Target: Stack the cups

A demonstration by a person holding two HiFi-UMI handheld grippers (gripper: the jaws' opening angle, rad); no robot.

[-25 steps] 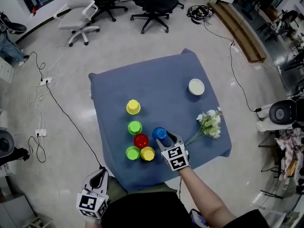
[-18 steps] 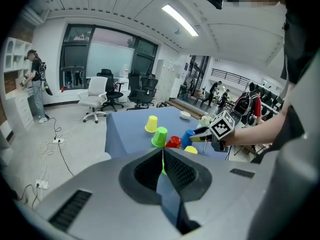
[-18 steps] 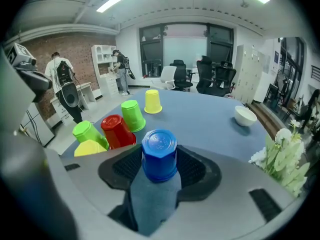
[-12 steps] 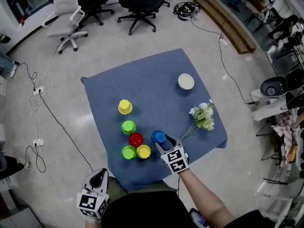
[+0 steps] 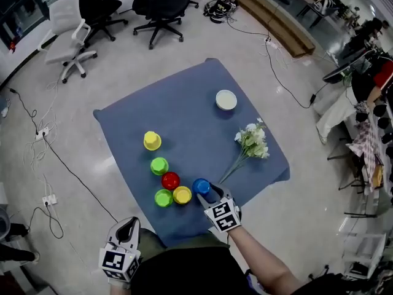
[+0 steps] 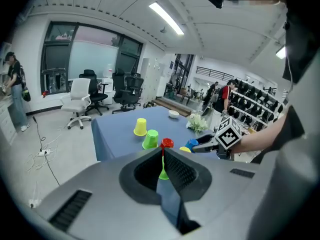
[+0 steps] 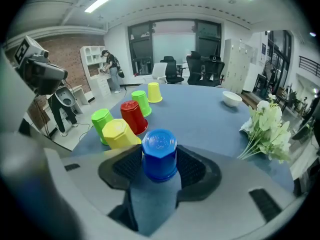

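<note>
Six upturned cups stand on the blue cloth table (image 5: pixel 184 103). A yellow cup (image 5: pixel 152 141) and a green one (image 5: pixel 159 165) stand apart; a red cup (image 5: pixel 170 180), a second green (image 5: pixel 163 198) and a second yellow (image 5: pixel 182 195) cluster together. My right gripper (image 5: pixel 207 193) is shut on the blue cup (image 5: pixel 201 186), just right of the cluster; in the right gripper view the blue cup (image 7: pixel 159 154) fills the gap between both pads. My left gripper (image 5: pixel 128 224) is shut and empty, off the table's near edge by my body.
A white bowl (image 5: pixel 226 99) sits at the table's far right. A bunch of white flowers (image 5: pixel 252 143) lies right of the blue cup, stems toward it. Office chairs (image 5: pixel 67 26) and floor cables (image 5: pixel 43 134) surround the table.
My right gripper has shifted with the blue cup, a little away from the red cup toward the table's near edge. The head view has swung. The left gripper stays where it was.
</note>
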